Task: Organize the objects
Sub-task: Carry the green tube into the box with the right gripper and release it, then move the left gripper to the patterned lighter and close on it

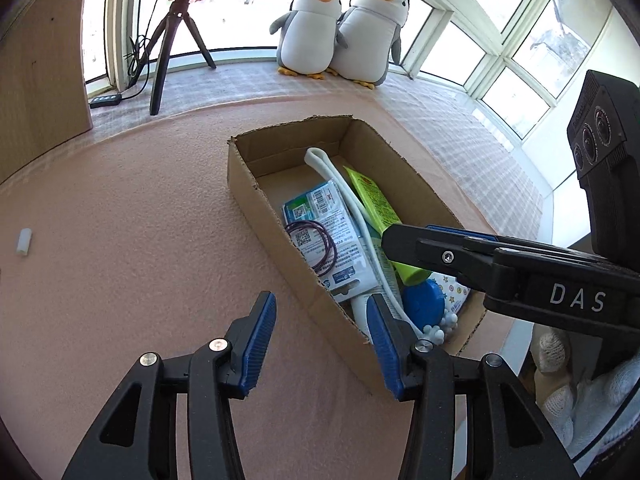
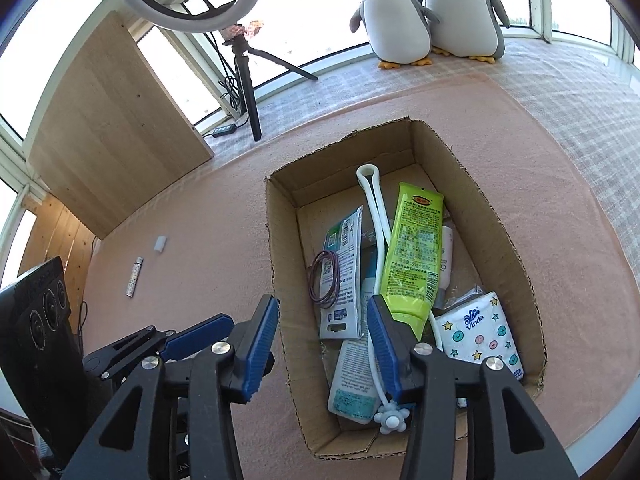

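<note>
An open cardboard box (image 1: 244,184) (image 2: 502,240) sits on the pink mat. Inside lie a lime-green tube (image 2: 414,256) (image 1: 374,198), purple hair bands (image 2: 325,278) (image 1: 314,246) on a white packet (image 2: 340,276), a white strap with a flower end (image 2: 378,216), a Vinda tissue pack (image 2: 480,330) and a blue lid (image 1: 423,306). My left gripper (image 1: 321,312) stands open, straddling the box's near left wall. My right gripper (image 2: 322,312) is open over the same wall, and in the left wrist view its fingers (image 1: 400,240) reach in above the tube. Neither holds anything.
A white cap (image 2: 160,243) (image 1: 25,242) and a patterned stick (image 2: 134,277) lie on the mat left of the box. Two plush penguins (image 1: 336,32), a tripod (image 2: 248,80) with a ring light and a wooden board (image 2: 108,128) stand behind. A gloved hand (image 1: 560,392) is at the right.
</note>
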Action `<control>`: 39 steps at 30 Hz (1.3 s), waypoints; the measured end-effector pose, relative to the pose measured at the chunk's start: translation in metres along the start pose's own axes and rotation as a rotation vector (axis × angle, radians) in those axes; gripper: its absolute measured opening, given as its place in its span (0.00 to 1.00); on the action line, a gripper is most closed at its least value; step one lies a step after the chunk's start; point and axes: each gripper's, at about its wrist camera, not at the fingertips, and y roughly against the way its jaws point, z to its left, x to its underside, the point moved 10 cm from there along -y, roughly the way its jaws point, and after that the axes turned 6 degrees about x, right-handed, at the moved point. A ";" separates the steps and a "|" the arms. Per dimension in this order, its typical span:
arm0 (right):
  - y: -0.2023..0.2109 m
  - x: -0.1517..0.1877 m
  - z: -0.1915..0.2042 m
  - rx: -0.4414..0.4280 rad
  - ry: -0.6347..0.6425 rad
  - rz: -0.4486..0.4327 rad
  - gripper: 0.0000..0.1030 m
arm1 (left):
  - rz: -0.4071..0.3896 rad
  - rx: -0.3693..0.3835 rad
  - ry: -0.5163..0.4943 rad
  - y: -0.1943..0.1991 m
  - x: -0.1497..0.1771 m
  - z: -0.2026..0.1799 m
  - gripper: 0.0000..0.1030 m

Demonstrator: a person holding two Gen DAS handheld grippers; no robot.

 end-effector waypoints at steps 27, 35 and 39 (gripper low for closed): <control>-0.026 0.037 0.155 0.014 0.205 -0.003 0.45 | -0.134 -0.221 0.188 0.145 0.057 0.175 0.49; -0.033 0.034 0.188 -0.019 0.205 -0.038 0.45 | -0.188 -0.244 0.331 0.178 0.071 0.239 0.52; -0.042 0.034 0.204 -0.018 0.228 -0.026 0.45 | -0.222 -0.279 0.405 0.195 0.078 0.276 0.52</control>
